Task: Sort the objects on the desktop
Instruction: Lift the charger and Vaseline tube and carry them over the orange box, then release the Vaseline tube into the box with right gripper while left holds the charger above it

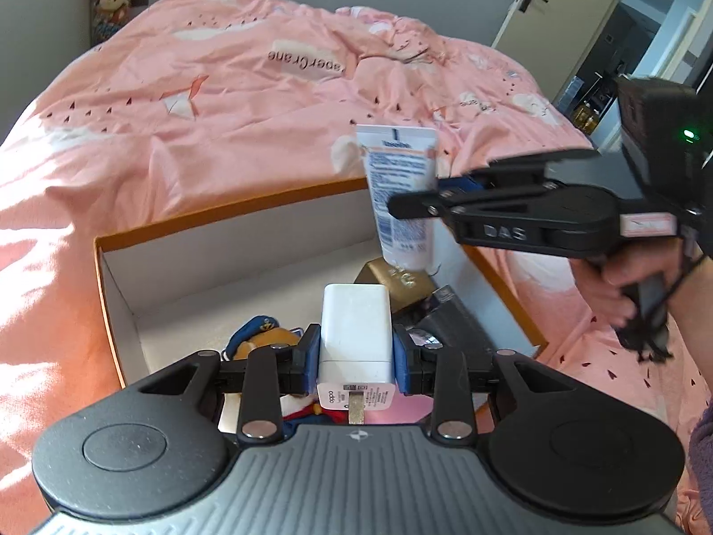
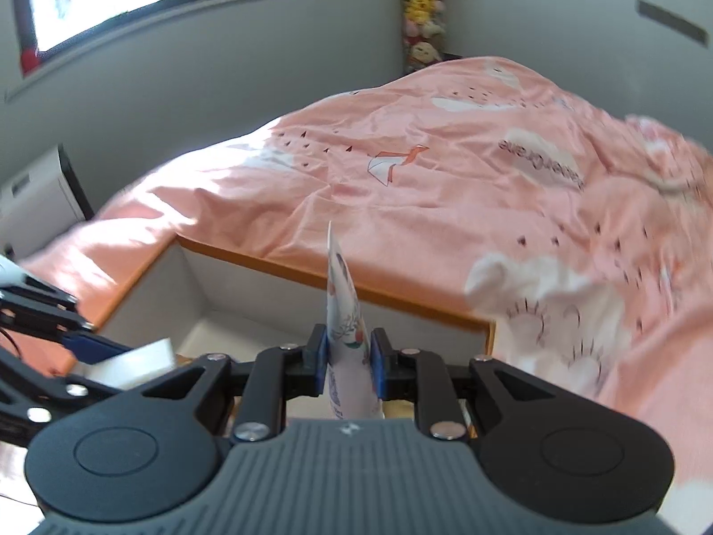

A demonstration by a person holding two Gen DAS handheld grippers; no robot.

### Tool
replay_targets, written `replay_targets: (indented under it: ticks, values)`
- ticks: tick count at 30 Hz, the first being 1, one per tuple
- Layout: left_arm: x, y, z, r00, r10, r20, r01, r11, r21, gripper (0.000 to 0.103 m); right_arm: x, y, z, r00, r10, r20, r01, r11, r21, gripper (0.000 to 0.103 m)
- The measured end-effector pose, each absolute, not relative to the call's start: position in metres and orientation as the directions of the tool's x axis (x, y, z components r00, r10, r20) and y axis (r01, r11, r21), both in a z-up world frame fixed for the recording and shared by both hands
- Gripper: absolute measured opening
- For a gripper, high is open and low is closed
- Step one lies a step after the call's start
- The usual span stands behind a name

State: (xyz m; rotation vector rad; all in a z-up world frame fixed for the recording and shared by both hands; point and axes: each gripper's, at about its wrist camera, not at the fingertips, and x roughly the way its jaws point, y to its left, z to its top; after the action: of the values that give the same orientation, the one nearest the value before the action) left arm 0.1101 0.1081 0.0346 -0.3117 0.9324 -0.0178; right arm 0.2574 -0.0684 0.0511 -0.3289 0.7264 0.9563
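Note:
My left gripper (image 1: 356, 350) is shut on a white charger plug (image 1: 356, 325) and holds it over the orange-rimmed white box (image 1: 223, 218). My right gripper (image 2: 346, 356) is shut on a white cream tube (image 2: 345, 312), crimped end up; in the left wrist view the tube (image 1: 401, 196) hangs above the box's right side, held by the right gripper (image 1: 414, 203). The charger also shows in the right wrist view (image 2: 133, 363), at the left.
Inside the box lie a plush toy with a blue cap (image 1: 260, 334), a gold box (image 1: 396, 283) and a dark packet (image 1: 450, 316). The box sits on a bed with a pink quilt (image 1: 249, 102). A door (image 1: 561, 4) stands at the far right.

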Motion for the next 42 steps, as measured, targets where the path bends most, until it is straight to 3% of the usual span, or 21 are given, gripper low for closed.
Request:
replay_targets:
  ticks: [17, 30, 34, 42]
  values:
    - [0.125, 0.124, 0.020, 0.578, -0.166, -0.799, -0.136, 0.946, -0.296, 0.037, 0.274, -0.030, 0.001, 0.368, 0.560, -0.742, -0.927, 0.155, -0.343, 0.021]
    - [0.137, 0.128, 0.011, 0.563, -0.162, -0.810, -0.153, 0.943, -0.295, 0.037, 0.277, -0.047, -0.001, 0.439, 0.478, -0.761, -0.895, 0.152, -0.420, 0.020]
    - [0.146, 0.127, 0.012, 0.571, -0.172, -0.802, -0.154, 0.938, -0.311, 0.037, 0.276, -0.048, -0.001, 0.452, 0.462, -0.763, -0.887, 0.147, -0.437, 0.009]
    - [0.179, 0.118, 0.004, 0.541, -0.198, -0.817, -0.167, 0.928, -0.335, 0.037, 0.261, -0.062, 0.013, 0.533, 0.476, -0.699, -0.844, 0.252, -0.473, 0.014]
